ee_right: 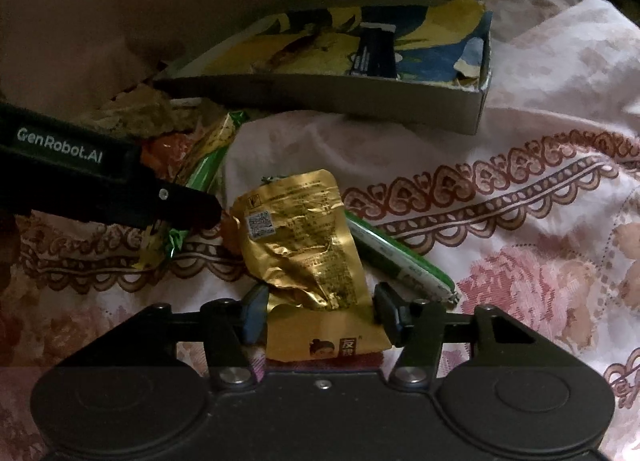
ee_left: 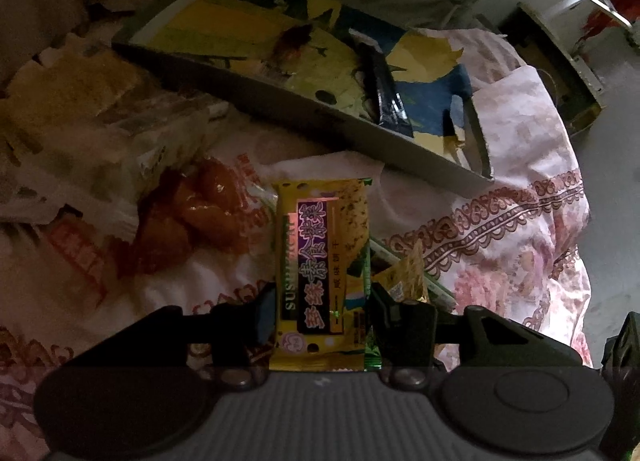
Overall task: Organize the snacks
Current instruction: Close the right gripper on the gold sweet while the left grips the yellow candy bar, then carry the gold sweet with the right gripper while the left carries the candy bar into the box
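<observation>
The left tool (ee_left: pixel 322 319) grips a yellow cracker packet (ee_left: pixel 320 273), its length running straight ahead toward the box (ee_left: pixel 280 109). The right tool (ee_right: pixel 320 311) stands open around a gold pouch (ee_right: pixel 308 257) on the bed, unclamped.

A yellow cracker packet (ee_left: pixel 320 273) stands lengthwise between the left tongs (ee_left: pixel 322 315), a crumpled gold pouch (ee_right: pixel 308 261) lies on the floral bedspread beside a green stick pack (ee_right: pixel 400 261), and a dark bar (ee_right: pixel 374 51) rests in the cardboard box (ee_right: pixel 478 109).

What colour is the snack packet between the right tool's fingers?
Crinkled gold foil packet, clearest in the right wrist view.
</observation>
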A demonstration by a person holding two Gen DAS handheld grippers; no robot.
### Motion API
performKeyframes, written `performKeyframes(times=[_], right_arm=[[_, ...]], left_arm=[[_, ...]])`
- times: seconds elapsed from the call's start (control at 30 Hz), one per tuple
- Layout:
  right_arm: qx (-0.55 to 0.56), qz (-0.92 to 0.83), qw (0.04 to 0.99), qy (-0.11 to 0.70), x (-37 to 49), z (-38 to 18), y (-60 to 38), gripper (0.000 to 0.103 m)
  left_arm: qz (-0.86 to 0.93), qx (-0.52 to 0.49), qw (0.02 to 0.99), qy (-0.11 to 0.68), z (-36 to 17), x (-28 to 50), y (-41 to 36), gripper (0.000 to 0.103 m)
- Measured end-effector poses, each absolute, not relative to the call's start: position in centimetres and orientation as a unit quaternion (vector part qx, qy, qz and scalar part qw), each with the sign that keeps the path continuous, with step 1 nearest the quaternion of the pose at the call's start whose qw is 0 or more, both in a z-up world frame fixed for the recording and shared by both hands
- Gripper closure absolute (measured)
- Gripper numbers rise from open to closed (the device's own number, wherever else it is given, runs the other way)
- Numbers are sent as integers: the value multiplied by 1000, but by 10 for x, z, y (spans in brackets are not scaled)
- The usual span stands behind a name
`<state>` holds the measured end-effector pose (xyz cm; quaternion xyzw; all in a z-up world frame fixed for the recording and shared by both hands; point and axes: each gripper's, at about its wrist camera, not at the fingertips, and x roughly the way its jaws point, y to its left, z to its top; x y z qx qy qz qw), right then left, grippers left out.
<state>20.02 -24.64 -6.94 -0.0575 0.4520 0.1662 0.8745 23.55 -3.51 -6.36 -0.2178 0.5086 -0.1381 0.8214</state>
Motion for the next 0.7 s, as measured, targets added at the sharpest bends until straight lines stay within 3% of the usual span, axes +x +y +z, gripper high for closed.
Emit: performKeyframes(times=[0.7], right_arm=[[27,128,928,348,177,-7,-282,45]], left_arm=[[-132,-189,863,449,5,233,-46,51]])
